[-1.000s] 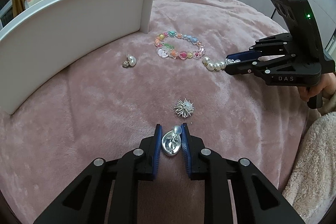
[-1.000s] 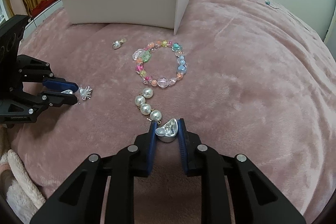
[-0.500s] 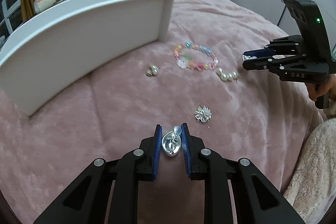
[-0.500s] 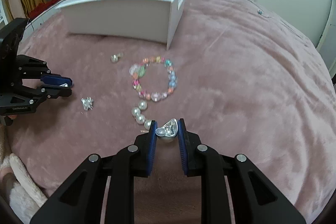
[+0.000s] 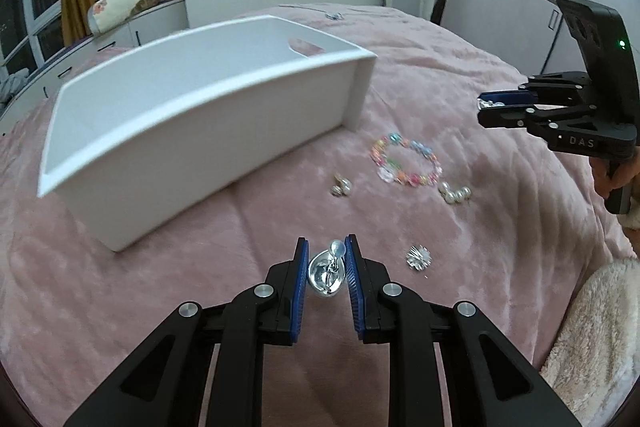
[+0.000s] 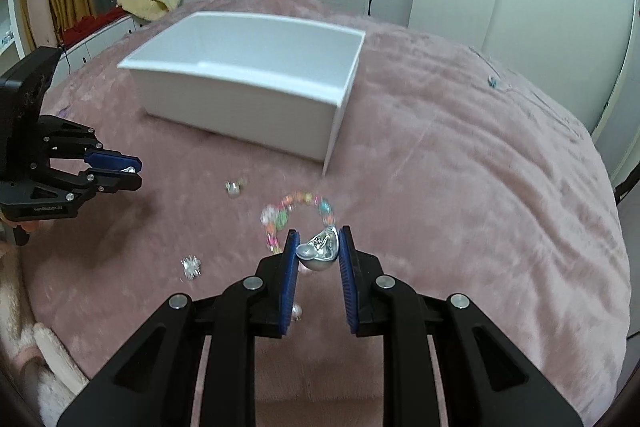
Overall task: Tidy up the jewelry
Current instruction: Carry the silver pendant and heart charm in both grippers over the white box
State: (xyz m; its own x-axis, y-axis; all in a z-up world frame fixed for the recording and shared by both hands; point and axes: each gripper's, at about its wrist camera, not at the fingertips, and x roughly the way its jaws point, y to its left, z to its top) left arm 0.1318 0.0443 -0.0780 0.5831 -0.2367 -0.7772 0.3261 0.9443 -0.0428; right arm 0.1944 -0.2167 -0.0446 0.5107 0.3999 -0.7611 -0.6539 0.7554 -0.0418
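Only left view shows pearl strand sharply.

1. The pink blanket looks like soft, matt plush cloth with a short nap.
2. The white box has smooth, matt walls, like painted board or plastic.
3. The silver earring in the left gripper is polished, mirror-glossy metal; so is the silver earring in the right gripper.
4. The fingers carry ribbed blue pads on matt black plastic.
5. The bead bracelet looks glossy and translucent.
6. The pearl beads shine smoothly.
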